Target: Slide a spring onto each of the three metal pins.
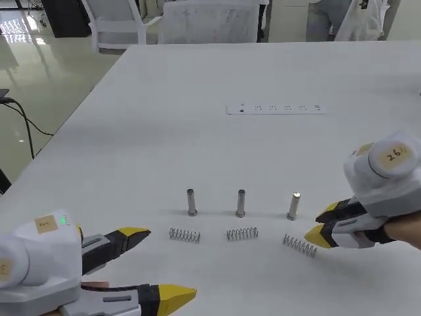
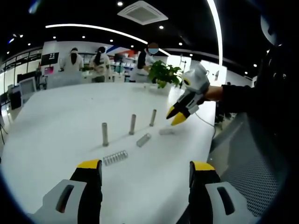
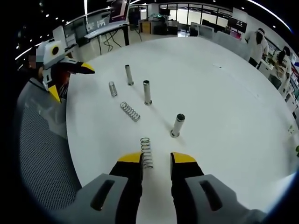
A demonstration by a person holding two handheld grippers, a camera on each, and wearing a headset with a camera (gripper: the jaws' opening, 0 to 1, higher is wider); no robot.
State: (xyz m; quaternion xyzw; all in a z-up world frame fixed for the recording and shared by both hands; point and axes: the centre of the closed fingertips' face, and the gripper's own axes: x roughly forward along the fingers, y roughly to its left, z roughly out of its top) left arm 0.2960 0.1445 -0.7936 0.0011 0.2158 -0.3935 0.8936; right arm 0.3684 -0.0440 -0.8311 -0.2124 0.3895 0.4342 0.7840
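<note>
The right gripper point(image 3: 156, 158) is hanging part open and empty, its jaws flanking a coiled spring point(image 3: 146, 152), seemingly without touching it. The left gripper point(image 2: 147, 165) is gaping wide, empty. Three bare steel pins point(image 1: 241, 203) are standing upright in a row, just beyond.

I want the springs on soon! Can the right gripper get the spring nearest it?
Probably yes. The right gripper is open, and the nearest spring lies flat with its near end between the jaws. Nothing seems to block it.
</note>
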